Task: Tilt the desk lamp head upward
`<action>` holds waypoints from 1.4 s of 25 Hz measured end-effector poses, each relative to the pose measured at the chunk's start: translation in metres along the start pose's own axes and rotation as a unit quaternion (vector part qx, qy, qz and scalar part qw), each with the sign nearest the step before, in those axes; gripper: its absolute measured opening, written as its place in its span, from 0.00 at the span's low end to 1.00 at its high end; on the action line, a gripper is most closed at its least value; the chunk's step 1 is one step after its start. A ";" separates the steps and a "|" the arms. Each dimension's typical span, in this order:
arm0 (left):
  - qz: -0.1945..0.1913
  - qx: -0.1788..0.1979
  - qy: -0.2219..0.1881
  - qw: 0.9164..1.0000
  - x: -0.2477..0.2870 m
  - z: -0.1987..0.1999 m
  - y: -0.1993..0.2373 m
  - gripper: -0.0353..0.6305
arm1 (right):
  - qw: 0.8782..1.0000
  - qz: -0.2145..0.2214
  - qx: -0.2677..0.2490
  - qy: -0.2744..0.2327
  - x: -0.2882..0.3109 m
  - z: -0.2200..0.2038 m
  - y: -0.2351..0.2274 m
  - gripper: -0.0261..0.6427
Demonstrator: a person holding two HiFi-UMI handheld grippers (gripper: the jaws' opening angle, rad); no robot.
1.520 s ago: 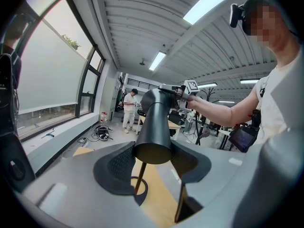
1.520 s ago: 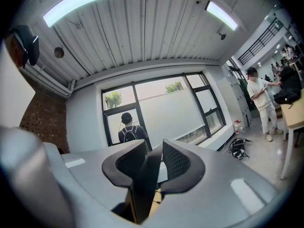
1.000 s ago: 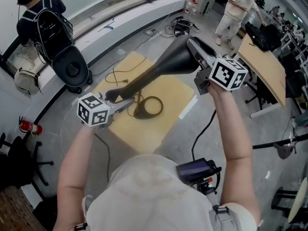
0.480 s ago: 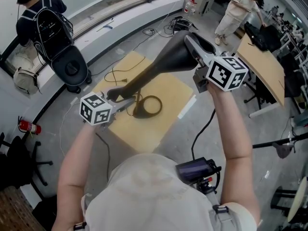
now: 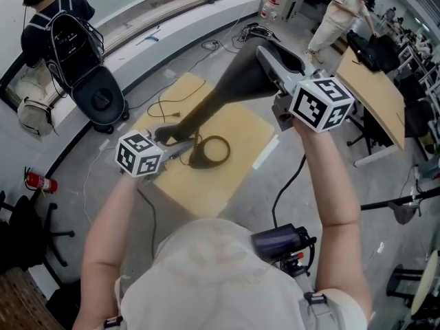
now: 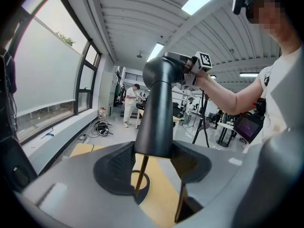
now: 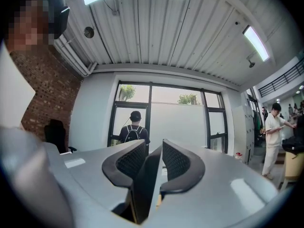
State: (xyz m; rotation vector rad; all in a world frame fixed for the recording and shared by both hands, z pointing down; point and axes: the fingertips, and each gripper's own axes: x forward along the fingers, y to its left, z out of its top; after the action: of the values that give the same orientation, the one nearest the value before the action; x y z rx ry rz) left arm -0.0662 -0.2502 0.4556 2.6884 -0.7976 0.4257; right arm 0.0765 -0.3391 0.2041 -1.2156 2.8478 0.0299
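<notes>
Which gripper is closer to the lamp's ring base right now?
Left. The left gripper clamps the lamp arm low down, just beside the ring base. The right gripper grips the lamp head at the raised far end.

Right gripper point(image 5: 267, 53) pretty much covers the top end of the desk lamp point(image 5: 227, 95), and the lamp's bottom end is tucked behind the left gripper point(image 5: 180, 144).

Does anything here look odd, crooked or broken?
Nothing looks broken or spilled. The desk lamp leans steeply, but both tongs grip it: left tongs on its neck, right tongs on its head. Loose cables trail across the floor.
</notes>
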 end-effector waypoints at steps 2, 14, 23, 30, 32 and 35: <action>-0.001 0.001 0.002 1.000 0.001 -0.001 0.001 0.39 | 1.000 0.002 -0.007 -0.001 0.002 0.003 0.004 0.21; -0.004 0.008 0.014 1.000 0.007 -0.009 0.002 0.39 | 1.000 -0.002 -0.023 -0.009 0.005 0.008 0.020 0.21; -0.005 0.015 0.026 1.000 0.012 -0.014 -0.001 0.39 | 0.999 -0.008 -0.034 -0.010 -0.001 0.009 0.023 0.21; -0.006 0.017 0.031 0.999 0.020 -0.001 0.005 0.39 | 0.999 -0.003 -0.039 -0.010 0.014 0.023 0.030 0.21; -0.010 0.017 0.035 0.999 0.023 -0.002 0.004 0.38 | 0.999 -0.003 -0.041 -0.011 0.014 0.023 0.032 0.21; -0.016 0.018 0.038 0.999 0.026 -0.002 0.004 0.38 | 0.999 -0.006 -0.042 -0.011 0.014 0.024 0.031 0.21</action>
State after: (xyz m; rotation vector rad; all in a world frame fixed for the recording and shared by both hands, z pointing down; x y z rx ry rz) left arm -0.0482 -0.2650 0.4677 2.6951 -0.7304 0.5367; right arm 0.0452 -0.3264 0.1790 -1.2400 2.8460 0.1647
